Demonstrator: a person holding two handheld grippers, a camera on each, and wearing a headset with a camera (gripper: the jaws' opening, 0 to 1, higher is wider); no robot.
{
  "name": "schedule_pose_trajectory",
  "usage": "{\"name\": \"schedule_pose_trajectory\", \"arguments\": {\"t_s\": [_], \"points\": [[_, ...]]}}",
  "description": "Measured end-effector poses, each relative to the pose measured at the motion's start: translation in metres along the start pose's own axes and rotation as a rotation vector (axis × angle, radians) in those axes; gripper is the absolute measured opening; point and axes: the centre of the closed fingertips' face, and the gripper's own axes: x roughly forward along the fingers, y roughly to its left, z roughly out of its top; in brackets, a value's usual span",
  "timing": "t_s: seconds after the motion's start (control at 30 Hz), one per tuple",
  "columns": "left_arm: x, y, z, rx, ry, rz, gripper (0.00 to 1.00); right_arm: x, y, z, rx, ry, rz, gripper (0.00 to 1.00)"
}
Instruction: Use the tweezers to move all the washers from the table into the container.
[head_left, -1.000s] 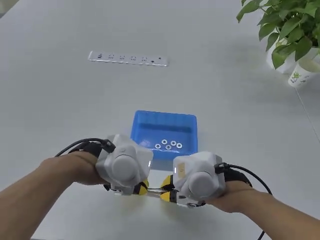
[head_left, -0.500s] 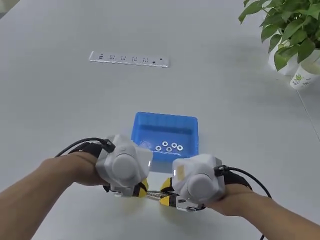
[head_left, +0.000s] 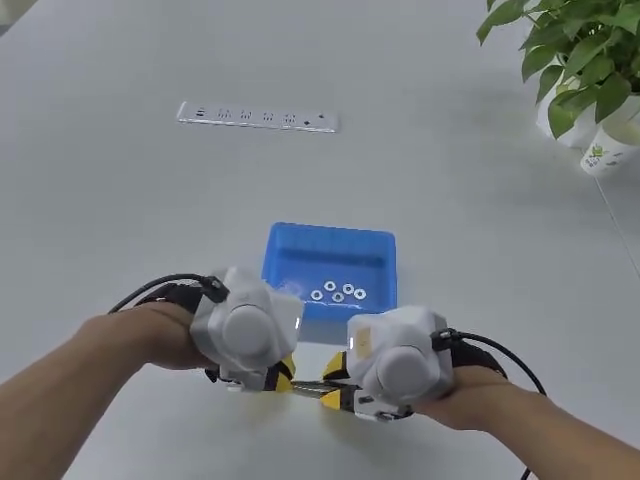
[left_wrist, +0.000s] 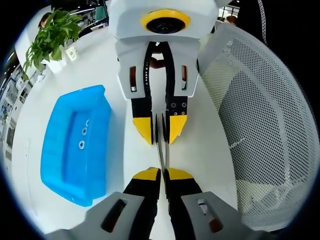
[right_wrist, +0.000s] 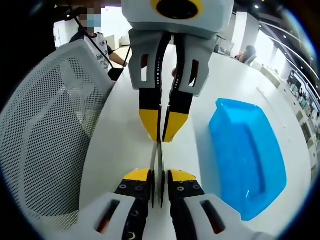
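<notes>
On white table (head_left: 450, 200), container (head_left: 300, 262); nearby, perhaps chair (left_wrist: 260, 115).

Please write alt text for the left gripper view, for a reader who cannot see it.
The left claw, from below, and the right claw, from above, both grip thin metal tweezers over a white table. A blue container with washers inside lies at the left, a white mesh chair at the right.
</notes>
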Motion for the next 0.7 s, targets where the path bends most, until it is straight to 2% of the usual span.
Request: {"name": "schedule_pose_trajectory", "arguments": {"t_s": [0.17,0.33,0.53,0.6,0.7], "points": [[-0.008,0.004,-0.002,-0.023,-0.005,0.031,0.14,-0.01,-0.003,0.003,0.026,-0.013,-0.017,0.21],[-0.023,0.008,-0.003,-0.106,-0.053,0.086,0.23,-0.032,-0.013,0.005,0.09,-0.052,-0.076,0.29],[-0.049,0.014,0.0,-0.247,-0.177,0.195,0.29,-0.06,-0.025,0.004,0.158,-0.105,-0.161,0.38],[-0.057,0.016,0.001,-0.27,-0.207,0.227,0.31,-0.068,-0.028,0.001,0.166,-0.107,-0.179,0.41],[-0.069,0.016,0.001,-0.299,-0.241,0.27,0.36,-0.084,-0.036,-0.001,0.194,-0.133,-0.233,0.46]]}}
